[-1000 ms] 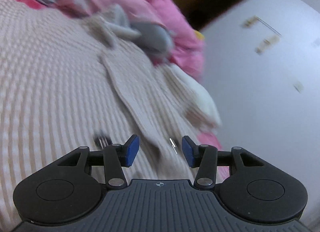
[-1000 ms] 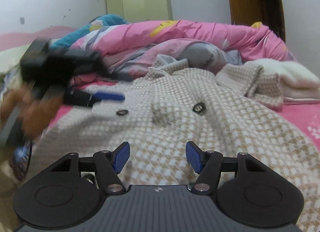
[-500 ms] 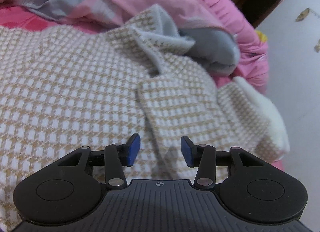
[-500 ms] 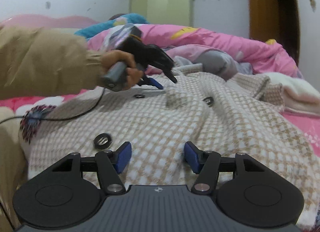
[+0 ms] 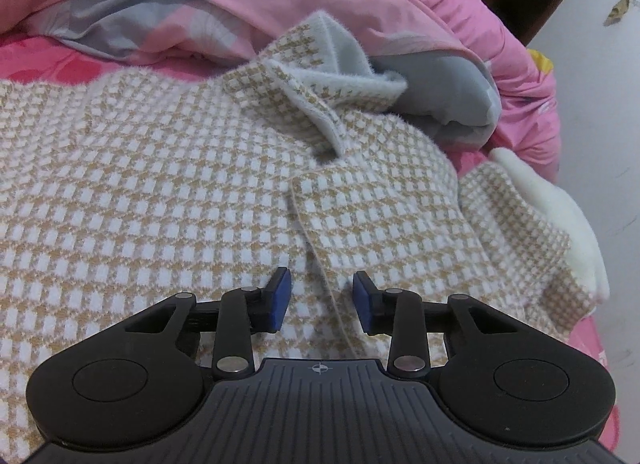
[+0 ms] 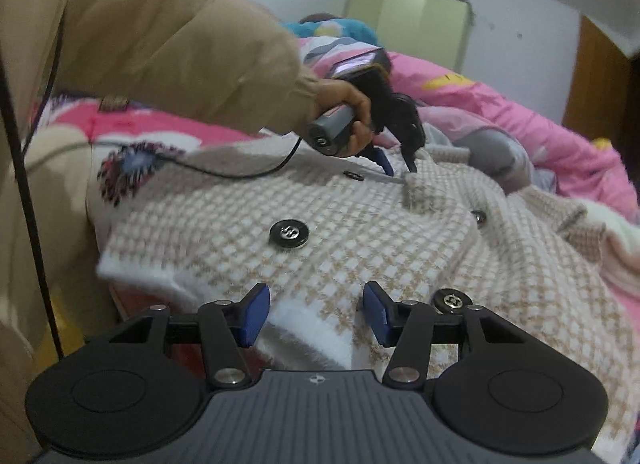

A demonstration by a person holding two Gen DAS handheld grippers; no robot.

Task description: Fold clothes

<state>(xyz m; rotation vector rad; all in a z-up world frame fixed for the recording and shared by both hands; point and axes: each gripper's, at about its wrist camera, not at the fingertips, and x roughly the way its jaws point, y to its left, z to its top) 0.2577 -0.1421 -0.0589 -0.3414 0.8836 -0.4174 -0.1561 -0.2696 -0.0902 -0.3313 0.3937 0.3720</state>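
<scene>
The left gripper (image 5: 322, 298) is closing around the front edge of the checked coat (image 5: 160, 192), not yet pinching; the right gripper (image 6: 316, 314) is closing around its white hem, pads apart.

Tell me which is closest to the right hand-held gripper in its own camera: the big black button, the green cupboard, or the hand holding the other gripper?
1. Big black button, on the coat ahead.
2. Hand, upper middle.
3. Green cupboard, far wall.

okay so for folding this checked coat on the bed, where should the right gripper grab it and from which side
Probably the white-trimmed bottom hem of the checked coat, from the near bed edge. That corner lies between the right gripper pads as its jaws close, and it hangs free; the big black button sits farther in.
</scene>
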